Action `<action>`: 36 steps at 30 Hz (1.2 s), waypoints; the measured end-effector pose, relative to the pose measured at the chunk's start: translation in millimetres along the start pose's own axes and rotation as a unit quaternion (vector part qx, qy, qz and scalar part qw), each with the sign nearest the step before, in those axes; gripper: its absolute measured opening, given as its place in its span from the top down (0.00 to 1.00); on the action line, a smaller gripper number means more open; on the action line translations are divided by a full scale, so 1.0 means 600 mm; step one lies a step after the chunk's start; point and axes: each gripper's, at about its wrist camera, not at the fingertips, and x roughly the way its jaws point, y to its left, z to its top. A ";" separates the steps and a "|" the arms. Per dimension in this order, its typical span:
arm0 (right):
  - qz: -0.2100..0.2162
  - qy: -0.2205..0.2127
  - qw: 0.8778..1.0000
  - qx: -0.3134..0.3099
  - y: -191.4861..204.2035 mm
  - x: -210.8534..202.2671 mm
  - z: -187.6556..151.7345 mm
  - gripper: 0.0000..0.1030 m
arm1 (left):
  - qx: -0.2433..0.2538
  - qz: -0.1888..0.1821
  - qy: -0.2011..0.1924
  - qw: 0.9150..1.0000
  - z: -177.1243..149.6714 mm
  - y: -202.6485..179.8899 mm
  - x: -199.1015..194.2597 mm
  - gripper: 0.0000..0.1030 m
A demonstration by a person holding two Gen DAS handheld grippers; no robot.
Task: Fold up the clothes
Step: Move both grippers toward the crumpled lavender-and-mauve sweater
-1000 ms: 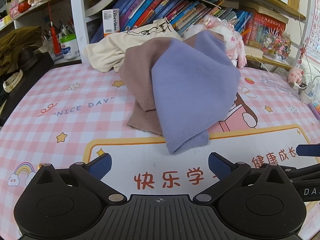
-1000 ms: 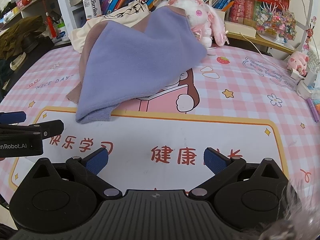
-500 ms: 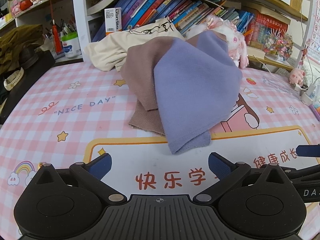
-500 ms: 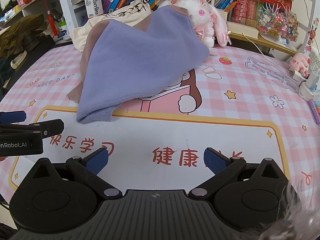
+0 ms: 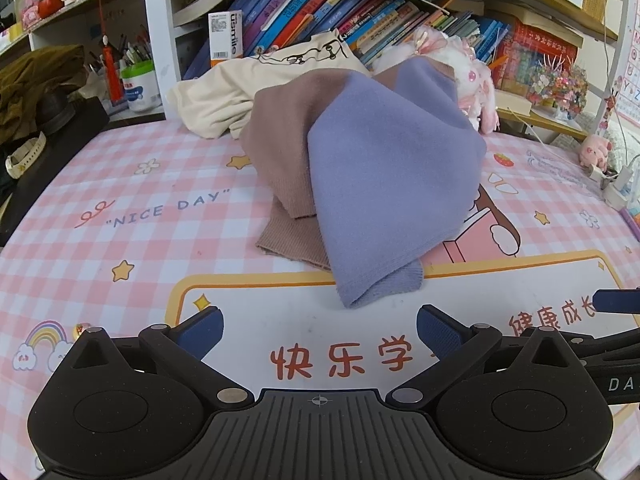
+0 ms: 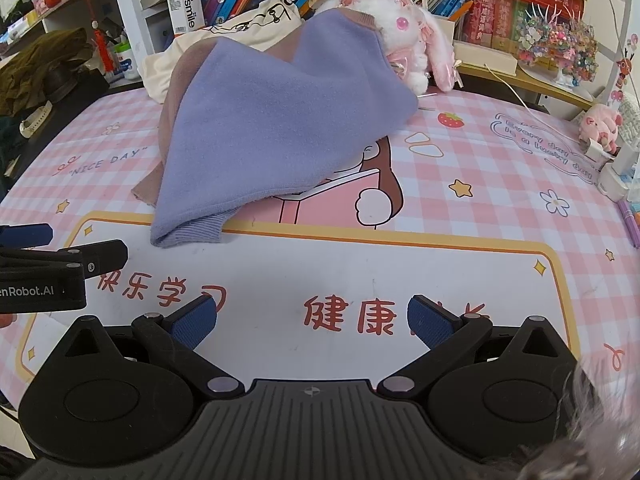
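A purple and brown knit sweater [image 5: 380,184] [image 6: 272,128] lies heaped on the pink checked table mat [image 5: 120,208] [image 6: 480,184], its purple cuff pointing toward me. Behind it is a cream garment [image 5: 248,80] [image 6: 240,36] with a printed drawing. My left gripper [image 5: 320,330] stands open over the white panel of the mat, a short way in front of the purple cuff, with nothing between its blue pads. My right gripper [image 6: 312,318] is open too, empty, to the right of the cuff. Each gripper shows at the edge of the other's view.
A bookshelf with many books [image 5: 320,4] runs along the back. A white and pink plush rabbit [image 6: 404,36] leans behind the sweater. A small pink pig toy [image 6: 600,124] and chargers sit at the right edge. Dark clothing [image 5: 36,80] and a pen cup [image 5: 138,84] are at the left.
Both grippers have edged slightly backward from the sweater, which sits a little lower in both views. Both stay open and the clothes have not moved.
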 end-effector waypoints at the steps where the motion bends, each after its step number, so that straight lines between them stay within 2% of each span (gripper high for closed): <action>1: 0.000 0.001 1.000 0.000 0.000 0.001 0.000 0.00 | 0.000 0.000 0.001 1.000 0.000 0.000 0.001 0.00; 36: 0.020 0.014 1.000 0.008 -0.031 0.027 0.008 0.00 | 0.011 -0.006 0.011 1.000 0.005 -0.022 0.016 0.00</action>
